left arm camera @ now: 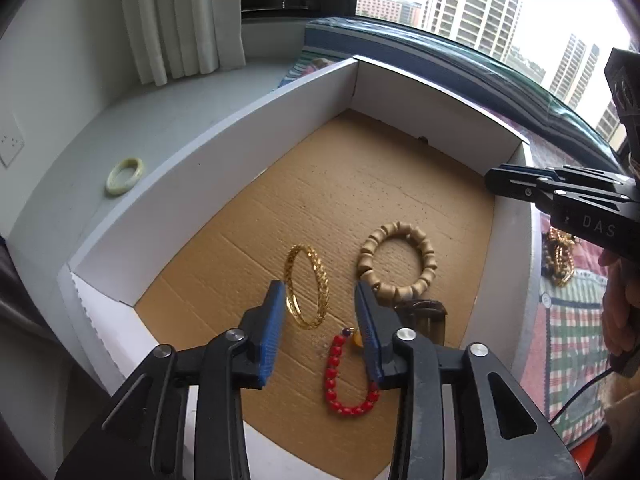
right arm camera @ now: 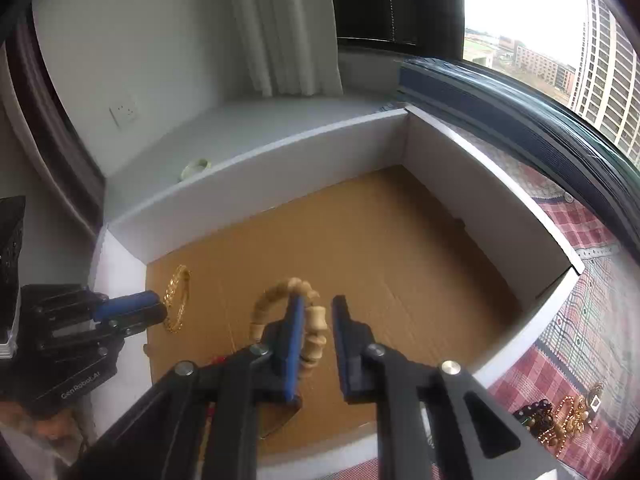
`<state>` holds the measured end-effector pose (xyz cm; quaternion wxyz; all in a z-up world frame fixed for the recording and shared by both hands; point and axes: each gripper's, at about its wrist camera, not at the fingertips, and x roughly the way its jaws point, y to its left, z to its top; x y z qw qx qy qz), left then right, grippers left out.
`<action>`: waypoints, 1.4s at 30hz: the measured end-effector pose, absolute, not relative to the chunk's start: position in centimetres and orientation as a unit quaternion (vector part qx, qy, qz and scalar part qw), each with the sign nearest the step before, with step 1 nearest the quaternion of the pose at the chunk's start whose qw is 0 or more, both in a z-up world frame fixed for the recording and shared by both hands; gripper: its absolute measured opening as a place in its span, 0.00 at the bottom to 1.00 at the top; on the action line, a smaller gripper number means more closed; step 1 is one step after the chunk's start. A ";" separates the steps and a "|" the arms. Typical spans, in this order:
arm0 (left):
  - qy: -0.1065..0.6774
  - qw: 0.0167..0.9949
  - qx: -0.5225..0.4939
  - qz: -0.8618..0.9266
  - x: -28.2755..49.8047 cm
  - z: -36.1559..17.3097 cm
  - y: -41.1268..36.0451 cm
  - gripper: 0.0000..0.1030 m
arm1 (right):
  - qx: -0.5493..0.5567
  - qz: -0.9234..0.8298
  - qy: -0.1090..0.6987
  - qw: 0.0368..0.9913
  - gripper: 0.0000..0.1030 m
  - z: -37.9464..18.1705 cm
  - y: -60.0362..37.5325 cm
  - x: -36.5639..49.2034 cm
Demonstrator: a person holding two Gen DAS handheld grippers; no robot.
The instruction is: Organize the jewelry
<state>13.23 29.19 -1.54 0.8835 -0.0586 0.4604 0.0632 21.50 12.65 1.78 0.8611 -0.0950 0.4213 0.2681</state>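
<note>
A white-walled box (left arm camera: 224, 136) with a cardboard floor holds a gold bangle (left arm camera: 307, 291), a tan wooden bead bracelet (left arm camera: 396, 260), a red bead bracelet (left arm camera: 340, 376) and a dark brown piece (left arm camera: 424, 316). My left gripper (left arm camera: 320, 336) is open and empty, hovering above the gold bangle and the red beads. My right gripper (right arm camera: 316, 344) is open above the tan bracelet (right arm camera: 288, 300), which lies on the box floor partly behind the left finger. The gold bangle (right arm camera: 177, 298) lies by my left gripper's tip. A tangled pile of gold and dark jewelry (right arm camera: 560, 416) lies on the checked cloth outside the box.
A pale green jade bangle (left arm camera: 125, 176) lies on the grey ledge left of the box, below a white curtain (left arm camera: 180, 20). A checked cloth (left arm camera: 572, 320) covers the surface right of the box. A window with tall buildings stands behind.
</note>
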 end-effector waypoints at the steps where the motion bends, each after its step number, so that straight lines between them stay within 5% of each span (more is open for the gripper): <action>1: 0.450 0.889 -0.053 0.066 12.9 -1.2 28.8 0.72 | -0.094 0.255 0.419 0.866 0.21 1.8 11.9 21.7; 4: 0.424 0.903 -0.028 0.062 11.6 0.2 26.9 0.78 | -0.087 0.233 0.404 0.880 0.48 2.6 9.5 20.7; 11: 0.373 0.927 -0.028 0.003 7.8 2.4 20.7 0.94 | -0.097 0.188 0.360 0.909 0.77 3.9 3.6 14.5; 25: 0.430 0.890 0.021 -0.153 7.9 -6.5 2.8 0.95 | -0.015 -0.021 0.435 0.900 0.78 -8.9 -16.7 2.2; 42: 0.480 0.871 0.037 -0.099 10.0 -12.5 1.9 1.00 | 0.028 -0.086 0.434 0.897 0.84 -11.6 -21.4 0.1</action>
